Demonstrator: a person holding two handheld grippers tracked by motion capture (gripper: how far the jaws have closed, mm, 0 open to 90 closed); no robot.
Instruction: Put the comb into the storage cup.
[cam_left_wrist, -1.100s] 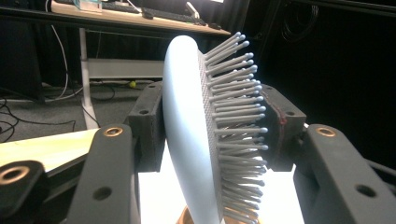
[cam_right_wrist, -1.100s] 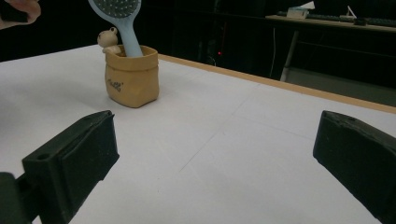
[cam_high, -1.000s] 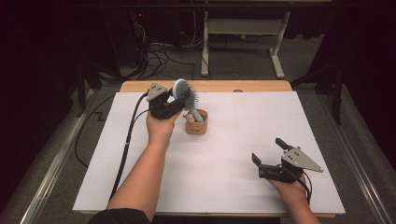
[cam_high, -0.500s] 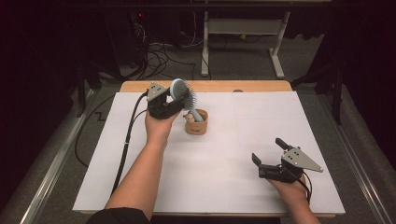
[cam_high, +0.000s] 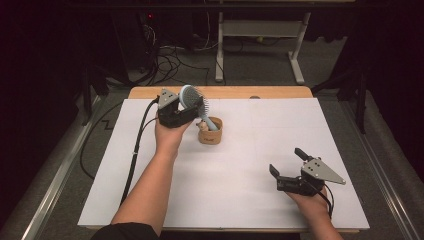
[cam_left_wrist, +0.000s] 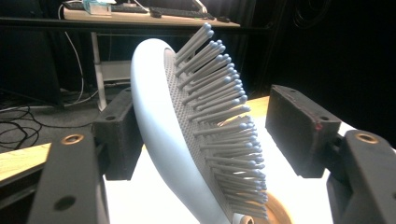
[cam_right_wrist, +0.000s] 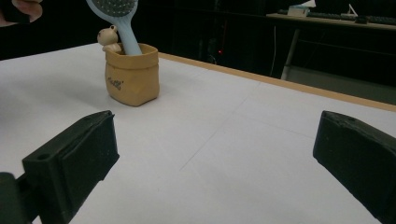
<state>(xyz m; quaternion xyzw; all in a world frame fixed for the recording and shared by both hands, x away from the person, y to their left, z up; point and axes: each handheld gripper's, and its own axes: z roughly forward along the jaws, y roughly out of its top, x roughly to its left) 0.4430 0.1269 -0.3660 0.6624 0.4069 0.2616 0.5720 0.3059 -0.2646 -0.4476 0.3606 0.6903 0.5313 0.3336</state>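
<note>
My left gripper (cam_high: 186, 111) has just been opening around the brush (cam_high: 191, 98); its handle stands in the pouch (cam_high: 210, 131), far left on the table (cam_high: 240, 185). Release looks done. Right gripper (cam_high: 289, 167) rests open, empty.

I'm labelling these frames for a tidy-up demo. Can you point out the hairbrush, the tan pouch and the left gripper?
hairbrush (cam_left_wrist: 159, 140): left gripper view, pale blue back of its head.
tan pouch (cam_right_wrist: 133, 77): right gripper view, front wall.
left gripper (cam_high: 186, 111): high view, between its jaw tips, beside the brush head.

Both claws (cam_high: 186, 111) (cam_high: 289, 166) agape (left just widening)
</note>
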